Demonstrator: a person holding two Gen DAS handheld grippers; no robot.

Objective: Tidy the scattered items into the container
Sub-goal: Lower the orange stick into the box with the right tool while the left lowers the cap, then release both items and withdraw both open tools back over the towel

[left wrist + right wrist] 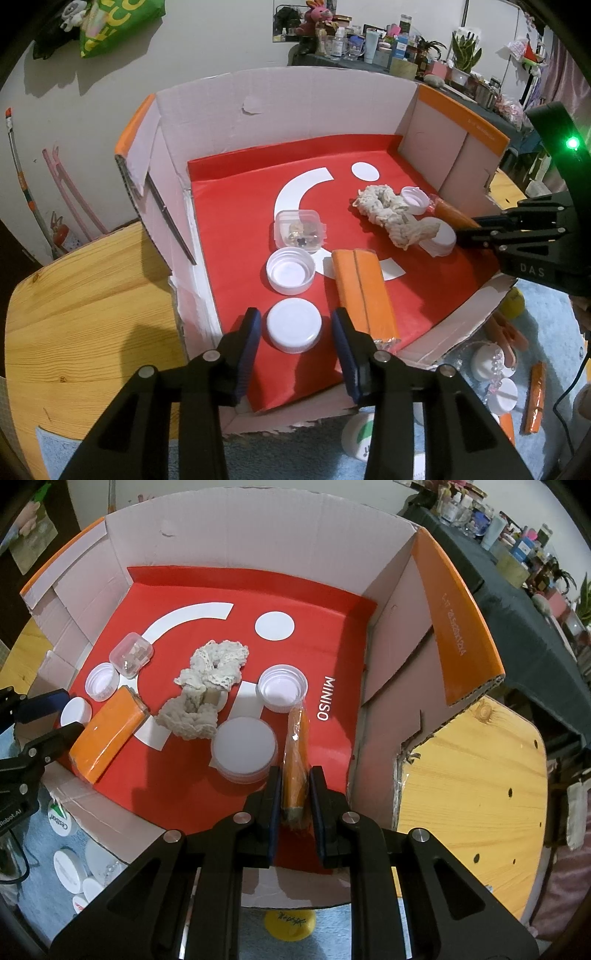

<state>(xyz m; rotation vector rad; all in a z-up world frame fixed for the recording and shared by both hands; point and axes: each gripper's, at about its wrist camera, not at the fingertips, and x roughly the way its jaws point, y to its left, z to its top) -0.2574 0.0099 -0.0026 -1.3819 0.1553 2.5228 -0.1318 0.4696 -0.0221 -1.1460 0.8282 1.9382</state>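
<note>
**A:** Two views, and they split the scene. What does the left wrist camera give that the right one lacks?

**B:** It shows the left gripper (295, 326) from behind, its blue-padded jaws a little apart with the closed white plastic screw cap (294, 325) lying between them on the red paper lining (229, 206) of the open cardboard box (295, 99). A narrow gap shows on each side of the cap, so the pads are not pressing it. At two o'clock from the cap stands the flat orange wrapped block (364, 291); at twelve o'clock an upturned white cap (290, 270), then the small clear plastic box (300, 230).

**A:** And the right wrist view?

**B:** It shows the right gripper (293, 794) with its jaws drawn in tight on the thin orange stick in clear wrap (295, 760), which points toward twelve o'clock, its far tip just beside another upturned white cap (282, 688). At ten o'clock lie a wide white lid (244, 747) and the cream lace bundle (201, 686), all inside the box.
</note>
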